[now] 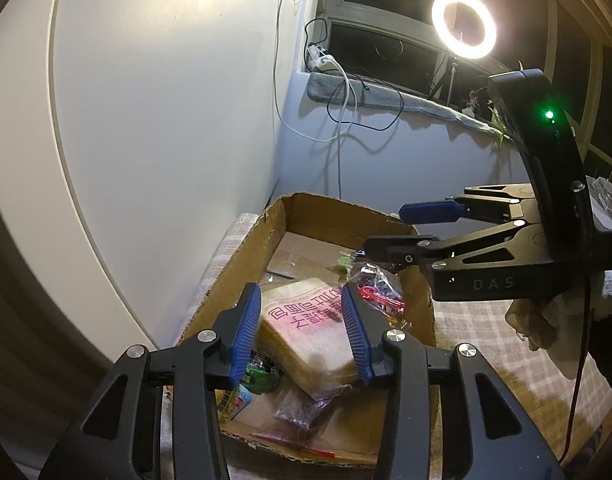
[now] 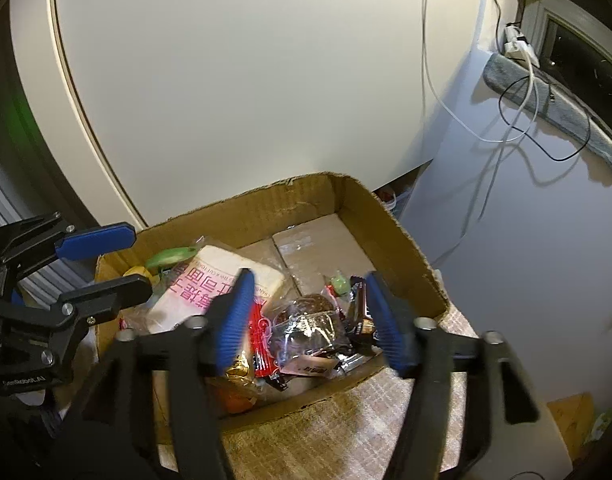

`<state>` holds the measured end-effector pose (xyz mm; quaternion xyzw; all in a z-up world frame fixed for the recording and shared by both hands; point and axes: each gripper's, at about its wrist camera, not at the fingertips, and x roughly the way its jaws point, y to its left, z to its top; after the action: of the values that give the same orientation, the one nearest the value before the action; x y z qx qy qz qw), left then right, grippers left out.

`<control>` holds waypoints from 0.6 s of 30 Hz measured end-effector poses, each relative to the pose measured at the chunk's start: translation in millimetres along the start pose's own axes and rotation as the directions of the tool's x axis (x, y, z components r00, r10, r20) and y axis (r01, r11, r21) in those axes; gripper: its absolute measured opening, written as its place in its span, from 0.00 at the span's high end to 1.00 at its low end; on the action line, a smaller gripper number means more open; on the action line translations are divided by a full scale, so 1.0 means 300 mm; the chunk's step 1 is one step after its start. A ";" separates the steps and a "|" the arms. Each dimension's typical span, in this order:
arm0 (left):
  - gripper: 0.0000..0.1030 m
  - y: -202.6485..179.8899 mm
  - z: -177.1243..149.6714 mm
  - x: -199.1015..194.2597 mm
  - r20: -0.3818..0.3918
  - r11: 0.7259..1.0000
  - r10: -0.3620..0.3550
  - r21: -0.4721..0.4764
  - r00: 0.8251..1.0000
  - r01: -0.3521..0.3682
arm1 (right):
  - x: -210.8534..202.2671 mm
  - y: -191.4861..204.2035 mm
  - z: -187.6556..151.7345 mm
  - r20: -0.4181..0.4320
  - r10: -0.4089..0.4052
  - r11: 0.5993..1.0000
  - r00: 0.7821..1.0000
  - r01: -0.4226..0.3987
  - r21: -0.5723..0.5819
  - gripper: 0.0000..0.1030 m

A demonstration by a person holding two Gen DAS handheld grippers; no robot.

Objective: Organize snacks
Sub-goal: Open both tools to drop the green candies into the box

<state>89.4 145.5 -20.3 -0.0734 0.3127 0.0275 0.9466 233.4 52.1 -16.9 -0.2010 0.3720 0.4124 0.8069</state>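
Observation:
A cardboard box [image 1: 279,216] [image 2: 390,216] stands on a checked cloth and holds several snacks. A bagged bread loaf with pink print [image 1: 306,328] [image 2: 193,292] lies in it. My left gripper [image 1: 301,332] is open, its blue fingers on either side of the loaf, just above it. My right gripper [image 2: 310,320] is open above a clear wrapped dark pastry [image 2: 306,320] and a dark snack bar [image 2: 360,308]. The right gripper also shows in the left wrist view [image 1: 398,232], open over the box's far side. The left gripper shows at the left of the right wrist view [image 2: 117,264].
A white rounded panel [image 1: 165,100] stands right behind the box. A window sill [image 1: 386,96] with dangling cables and a ring light [image 1: 464,24] lie beyond. The checked cloth [image 1: 506,344] runs to the right of the box. Green and yellow packets [image 1: 241,392] lie in the box corner.

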 end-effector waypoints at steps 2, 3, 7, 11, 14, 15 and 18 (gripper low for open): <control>0.61 0.000 0.000 -0.002 0.000 1.000 0.004 0.001 1.000 -0.004 | -0.005 -0.003 0.000 0.002 -0.001 1.000 1.000 0.001 0.004 0.36; 0.60 0.001 0.000 -0.001 0.000 1.000 0.005 0.002 1.000 -0.005 | -0.006 -0.004 0.001 0.003 -0.005 1.000 1.000 0.005 0.004 0.33; 0.49 0.001 -0.002 -0.007 0.001 1.000 0.017 0.002 1.000 -0.017 | -0.021 -0.008 -0.001 0.019 -0.020 1.000 1.000 0.020 0.010 0.24; 0.40 0.000 -0.006 -0.015 -0.002 1.000 0.028 0.006 1.000 -0.028 | -0.031 -0.014 -0.006 0.024 -0.026 0.999 0.999 0.026 0.026 0.19; 0.34 -0.002 -0.008 -0.026 0.001 0.999 0.041 0.003 0.999 -0.041 | -0.040 -0.018 -0.014 0.026 -0.027 0.999 0.999 0.026 0.039 0.17; 0.33 -0.003 -0.009 -0.031 0.003 0.999 0.045 0.002 0.999 -0.045 | -0.045 -0.017 -0.017 0.028 -0.027 0.999 0.999 0.026 0.042 0.17; 0.31 -0.005 -0.011 -0.047 0.010 0.998 0.061 0.001 0.998 -0.061 | -0.066 -0.012 -0.028 0.038 -0.028 0.998 0.999 0.026 0.049 0.17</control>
<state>76.2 143.6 -14.4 -0.0630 0.3099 0.0563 0.9470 225.0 34.5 -7.1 -0.1785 0.3636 0.3963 0.8239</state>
